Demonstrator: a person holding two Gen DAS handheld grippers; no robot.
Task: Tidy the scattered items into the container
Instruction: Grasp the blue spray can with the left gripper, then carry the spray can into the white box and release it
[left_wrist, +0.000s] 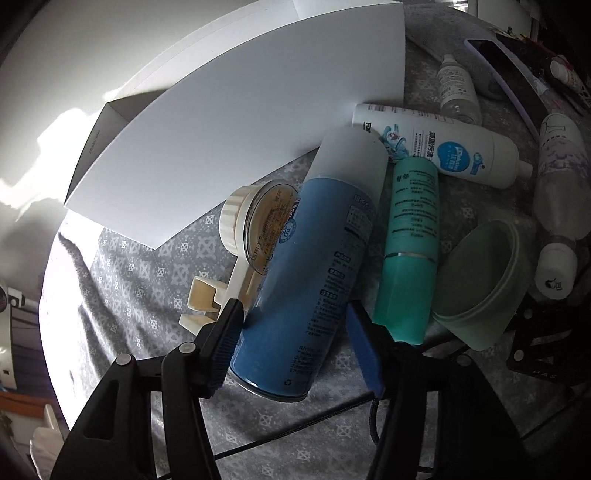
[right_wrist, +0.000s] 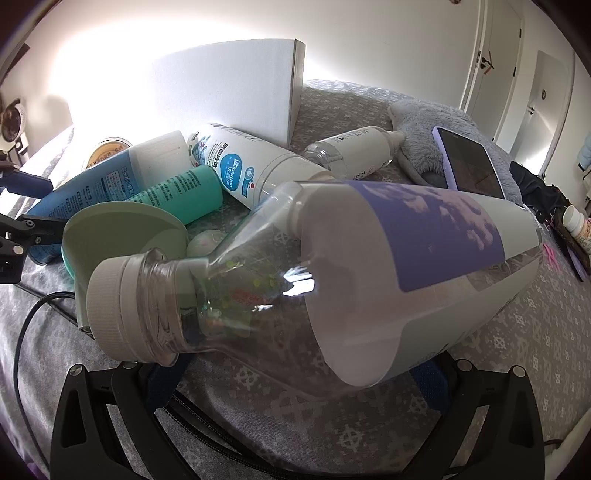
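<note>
A blue spray can (left_wrist: 295, 280) with a white cap lies on the grey patterned bedding. My left gripper (left_wrist: 291, 332) straddles its lower end, both blue pads against its sides. Beside it lie a teal bottle (left_wrist: 410, 243), a white cleaner bottle (left_wrist: 436, 147) and a pale green bowl (left_wrist: 476, 280). The white box (left_wrist: 236, 122) stands open behind them. A clear bottle with a purple label (right_wrist: 369, 266) lies across the front of my right gripper (right_wrist: 295, 373). It hides the fingertips, which stand wide apart.
A jar with a white lid (left_wrist: 258, 221) and a cream plastic clip (left_wrist: 201, 299) lie left of the can. A small clear bottle (right_wrist: 351, 151), a phone (right_wrist: 469, 162) and a grey plush (right_wrist: 417, 122) lie farther back. A black cable (right_wrist: 26, 332) crosses the bedding.
</note>
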